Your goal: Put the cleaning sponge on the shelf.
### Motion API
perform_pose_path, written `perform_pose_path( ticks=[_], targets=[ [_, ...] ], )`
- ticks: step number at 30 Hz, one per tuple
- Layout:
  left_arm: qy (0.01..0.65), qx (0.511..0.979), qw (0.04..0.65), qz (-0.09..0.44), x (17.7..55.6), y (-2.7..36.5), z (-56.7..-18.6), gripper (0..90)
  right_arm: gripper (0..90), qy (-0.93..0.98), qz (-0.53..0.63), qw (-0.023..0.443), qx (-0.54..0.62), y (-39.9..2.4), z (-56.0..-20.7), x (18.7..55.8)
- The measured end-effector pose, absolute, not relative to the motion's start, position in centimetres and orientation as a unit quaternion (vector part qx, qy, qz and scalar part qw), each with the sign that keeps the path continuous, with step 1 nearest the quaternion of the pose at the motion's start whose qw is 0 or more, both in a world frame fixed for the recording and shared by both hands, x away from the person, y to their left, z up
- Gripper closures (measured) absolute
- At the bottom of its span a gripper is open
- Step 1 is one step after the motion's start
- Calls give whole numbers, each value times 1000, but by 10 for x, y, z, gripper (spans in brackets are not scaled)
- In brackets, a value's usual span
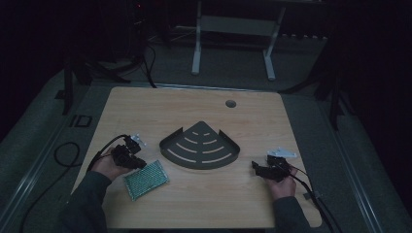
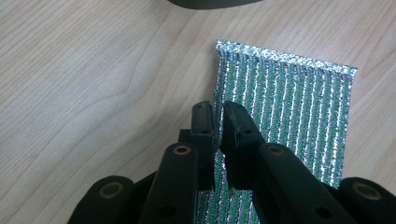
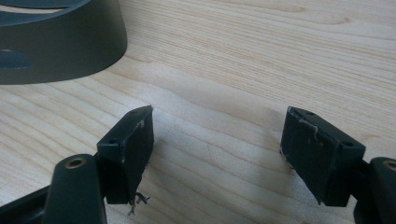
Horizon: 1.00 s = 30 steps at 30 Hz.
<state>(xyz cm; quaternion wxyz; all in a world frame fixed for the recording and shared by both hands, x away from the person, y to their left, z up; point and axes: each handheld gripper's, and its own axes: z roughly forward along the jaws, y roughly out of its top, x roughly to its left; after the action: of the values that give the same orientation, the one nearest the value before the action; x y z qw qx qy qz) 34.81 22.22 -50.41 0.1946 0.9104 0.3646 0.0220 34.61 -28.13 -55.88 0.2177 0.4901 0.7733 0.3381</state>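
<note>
Table: pale wood table [image 1: 194,204] under dim light.
Rack: dark fan-shaped rack [image 1: 200,145] sat at centre.
Sponge: green striped sponge [image 2: 289,121] lay near the rack's left.
Left gripper [image 2: 218,122]: jaws clamped narrowly on the sponge's edge.
Right gripper [image 3: 217,140]: jaws wide, holding nothing.

A dim room, grey floor [image 1: 311,121], a white-legged desk frame [image 1: 233,29] behind.
</note>
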Motion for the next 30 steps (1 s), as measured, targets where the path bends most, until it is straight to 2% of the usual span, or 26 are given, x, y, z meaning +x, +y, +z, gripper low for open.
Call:
perform_pose_path(
  ticks=[17,30],
  targets=[
    [346,923,169,-7,356,219,-507,823,251,773,338,218,490,-281,-559,346],
    [350,926,139,-29,365,216,-511,768,251,773,338,218,490,-281,-559,346]
  ],
)
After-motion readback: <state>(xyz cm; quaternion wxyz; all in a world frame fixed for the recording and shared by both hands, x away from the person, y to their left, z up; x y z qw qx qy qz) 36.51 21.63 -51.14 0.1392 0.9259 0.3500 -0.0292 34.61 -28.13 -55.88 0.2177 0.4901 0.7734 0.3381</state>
